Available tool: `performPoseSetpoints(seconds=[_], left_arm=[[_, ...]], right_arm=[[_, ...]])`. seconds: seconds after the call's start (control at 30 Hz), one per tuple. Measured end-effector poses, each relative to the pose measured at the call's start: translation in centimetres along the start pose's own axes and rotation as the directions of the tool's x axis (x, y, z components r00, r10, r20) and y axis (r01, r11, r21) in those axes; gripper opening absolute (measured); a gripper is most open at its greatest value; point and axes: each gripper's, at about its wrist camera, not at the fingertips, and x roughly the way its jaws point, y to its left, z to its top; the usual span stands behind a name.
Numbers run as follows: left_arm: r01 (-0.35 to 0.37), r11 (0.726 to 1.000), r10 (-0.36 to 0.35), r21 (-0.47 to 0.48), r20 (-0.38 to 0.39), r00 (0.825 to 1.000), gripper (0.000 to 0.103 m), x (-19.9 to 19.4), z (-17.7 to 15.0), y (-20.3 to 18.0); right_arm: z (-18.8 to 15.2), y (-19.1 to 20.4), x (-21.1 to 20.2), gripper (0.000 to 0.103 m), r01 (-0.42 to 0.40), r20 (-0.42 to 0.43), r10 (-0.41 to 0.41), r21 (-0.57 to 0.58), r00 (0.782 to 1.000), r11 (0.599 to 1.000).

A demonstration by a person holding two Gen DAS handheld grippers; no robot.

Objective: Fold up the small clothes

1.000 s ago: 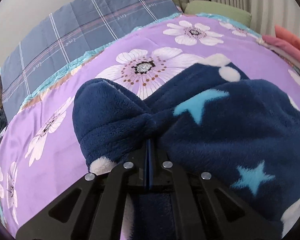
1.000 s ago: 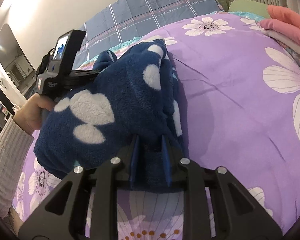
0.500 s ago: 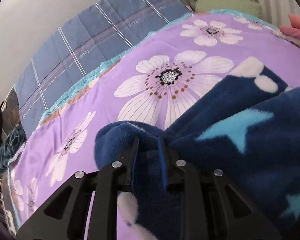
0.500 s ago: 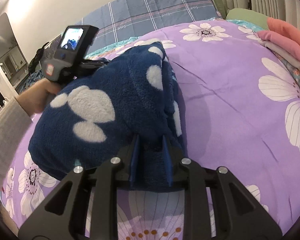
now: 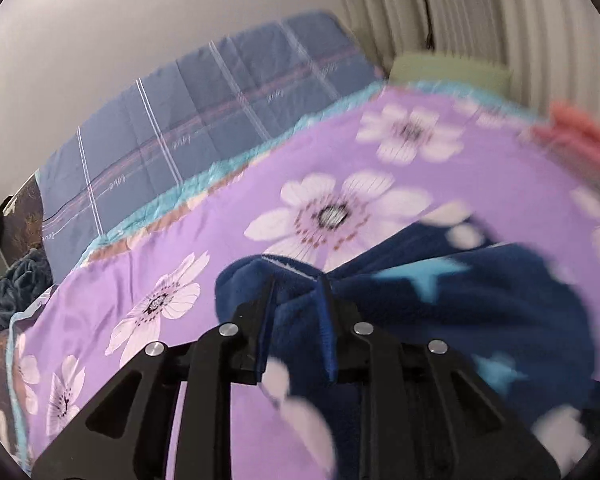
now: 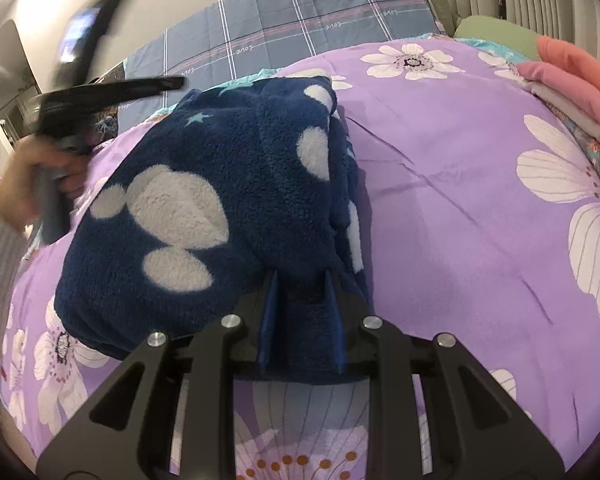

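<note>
Fleece garment on a purple bedspread, between two grippers

Right gripper (image 6: 300,280) is clamped on the garment (image 6: 220,200) at frame centre; left gripper (image 5: 296,284) has just been opening, pads loose around a fold on the bedspread (image 6: 460,220).

My left wrist camera looks down along its fingers, close over the navy fleece garment (image 5: 480,300), facing the plaid pillow (image 5: 204,136). My right looks likewise from the garment's opposite end; both share the purple floral bedspread (image 6: 460,200).
</note>
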Motion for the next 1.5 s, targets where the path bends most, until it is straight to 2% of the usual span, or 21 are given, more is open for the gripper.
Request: performPoseSetpoints(seconds=[0.03,0.07,0.1,0.2,0.3,0.4,0.47,0.5,0.53,0.6,0.67,0.73,0.8,0.9,0.97,1.1,1.2,1.3,1.37,1.4,1.5], left_arm=[[0.008,1.000,-0.008,0.006,0.028,1.000,0.035,-1.8,-0.5,0.1],[0.007,1.000,-0.008,0.021,0.058,0.998,0.049,-4.1,-1.5,-0.5],[0.009,0.999,-0.013,0.046,0.082,0.997,0.058,-6.2,-2.8,-1.3],[0.009,0.990,-0.026,0.138,0.116,0.993,0.068,-10.9,-7.5,-4.1],[-0.014,0.979,-0.011,0.203,0.118,0.993,0.070,-14.0,-11.9,-6.5],[0.031,0.985,-0.046,0.167,0.087,0.995,0.073,-15.9,-14.6,-7.9],[0.109,0.986,-0.116,0.125,0.046,0.992,0.077,-16.0,-15.4,-8.7],[0.145,0.980,-0.149,0.135,0.020,0.989,0.080,-15.7,-15.6,-9.5],[0.149,0.976,-0.151,0.161,0.001,0.989,0.081,-15.2,-15.9,-10.4],[0.112,0.974,-0.113,0.197,-0.007,0.994,0.081,-14.2,-16.2,-11.9],[0.068,0.979,-0.067,0.191,-0.011,0.998,0.081,-12.9,-16.0,-12.9],[-0.006,0.992,0.011,0.124,-0.035,0.999,0.081,-10.9,-15.4,-12.9],[-0.040,0.999,0.042,0.024,-0.080,0.996,0.082,-9.3,-15.0,-12.3],[-0.113,0.992,0.106,-0.055,-0.122,0.987,0.083,-8.1,-15.2,-11.2],[-0.163,0.986,0.156,-0.044,-0.128,0.979,0.083,-8.7,-16.1,-10.2],[-0.139,0.990,0.138,0.000,-0.136,0.981,0.084,-9.2,-17.5,-8.6],[-0.170,0.984,0.175,0.053,-0.114,0.978,0.083,-9.6,-17.4,-9.4],[-0.105,0.993,0.110,0.053,-0.104,0.988,0.083,-10.8,-17.5,-9.7],[-0.019,0.998,0.024,0.054,-0.095,0.995,0.083,-12.3,-17.8,-9.2],[0.035,0.997,-0.030,0.065,-0.081,0.996,0.083,-13.4,-18.0,-9.0],[0.135,0.988,-0.134,0.076,-0.007,0.991,0.083,-16.6,-17.8,-8.2]], right_arm=[[0.0,-0.1,0.0,0.024,-0.005,0.000,0.005,0.005,1.000,1.000],[0.0,-0.2,0.0,0.024,-0.008,0.002,0.008,0.006,1.000,1.000],[0.0,-0.2,0.0,0.024,-0.009,0.005,0.009,0.005,1.000,1.000],[-0.1,-0.3,-0.1,0.024,-0.008,0.009,0.008,0.004,1.000,1.000],[0.0,-0.5,0.0,0.024,-0.016,0.006,0.016,0.006,1.000,1.000],[0.1,-0.6,0.0,0.024,-0.025,0.001,0.025,0.006,1.000,1.000],[0.1,-0.6,0.1,0.024,-0.026,-0.001,0.026,0.006,1.000,1.000],[0.1,-0.6,0.1,0.024,-0.026,-0.001,0.026,0.008,1.000,1.000],[0.1,-0.6,0.0,0.024,-0.026,0.000,0.026,0.008,1.000,1.000],[0.1,-0.6,0.1,0.024,-0.024,0.002,0.024,0.007,1.000,1.000],[0.1,-0.6,0.1,0.024,-0.020,0.005,0.020,0.004,1.000,1.000],[0.1,-0.6,0.1,0.024,-0.020,0.007,0.020,0.003,1.000,1.000],[0.0,-0.7,0.2,0.024,-0.021,0.010,0.021,0.001,1.000,1.000],[0.0,-0.9,0.3,0.023,-0.021,0.008,0.021,0.016,1.000,1.000],[0.0,-1.0,0.3,0.023,-0.023,0.005,0.023,0.016,1.000,1.000],[0.1,-1.2,0.4,0.023,-0.054,-0.014,0.055,0.028,0.998,0.998],[0.1,-1.2,0.5,0.023,-0.043,-0.011,0.044,0.027,0.999,0.999],[0.0,-1.1,0.4,0.023,-0.039,-0.006,0.039,0.019,0.999,0.999],[0.1,-1.3,0.4,0.024,-0.049,-0.008,0.049,0.024,0.999,0.999],[0.1,-1.3,0.3,0.024,-0.053,-0.009,0.053,0.027,0.999,0.998],[0.0,-1.2,0.2,0.024,-0.057,-0.009,0.057,0.018,0.998,0.998]])
